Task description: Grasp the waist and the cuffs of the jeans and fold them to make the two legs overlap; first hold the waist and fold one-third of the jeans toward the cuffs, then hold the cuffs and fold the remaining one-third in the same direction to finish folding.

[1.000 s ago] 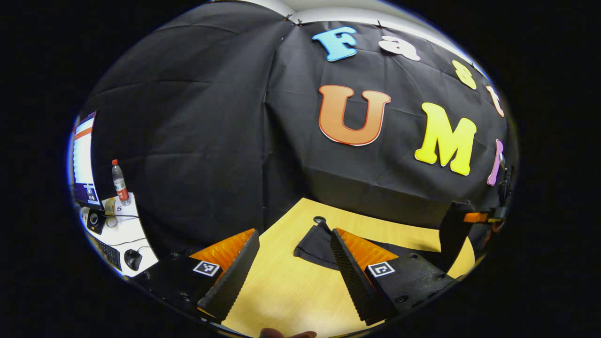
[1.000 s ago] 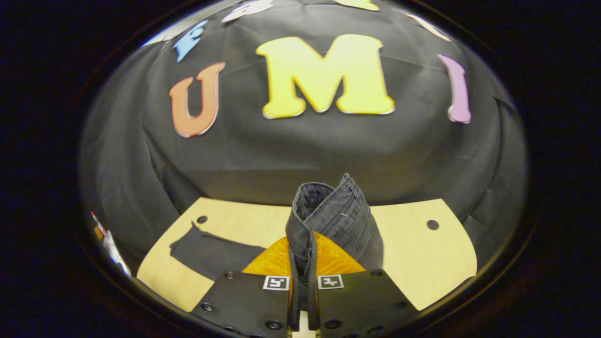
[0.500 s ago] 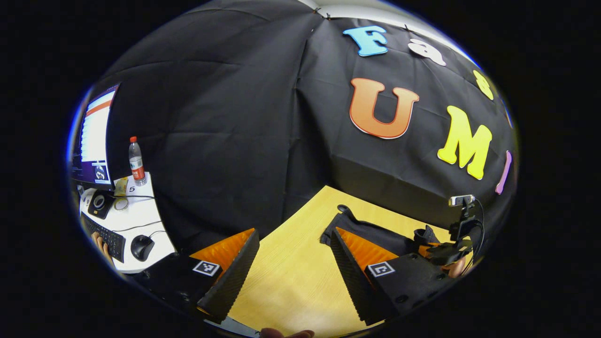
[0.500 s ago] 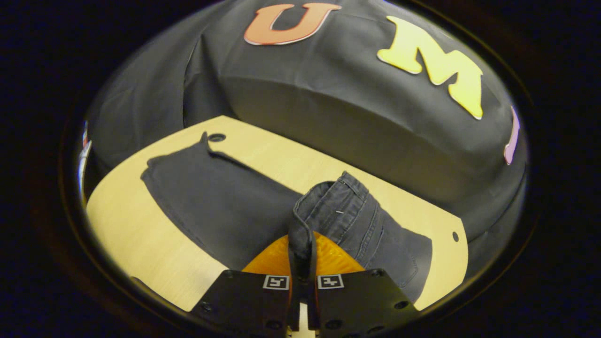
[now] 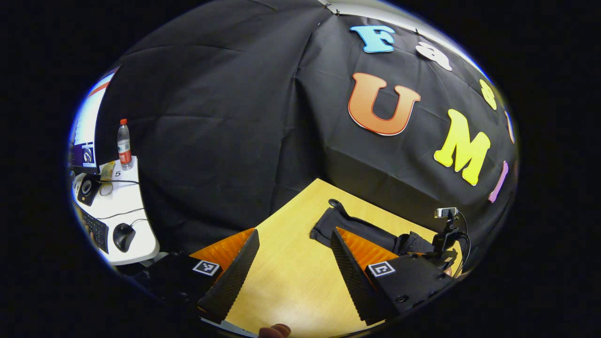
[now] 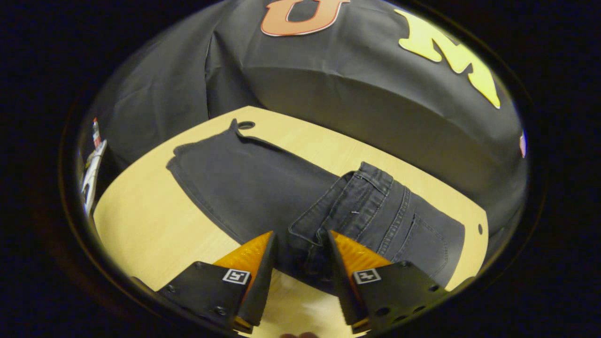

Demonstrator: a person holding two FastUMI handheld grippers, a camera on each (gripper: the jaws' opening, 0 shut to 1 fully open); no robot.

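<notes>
With the first third turned over and the waist (image 6: 361,206) laid flat just ahead of its fingers, right tool (image 6: 296,263) spread open, gripping nothing. Jeans (image 6: 263,183) stretched along the wooden surface (image 6: 141,220), long axis running from the folded waist end away to the cuffs (image 6: 197,152) at the far left, beside a round hole (image 6: 245,125). Left tool (image 5: 293,263) likewise wide open and empty over bare wood, cuff end (image 5: 328,225) lying just right of its line, so probably the nearer one for the cuff fold. Bottle (image 5: 124,143) on a side desk; no legible writing on jeans.
</notes>
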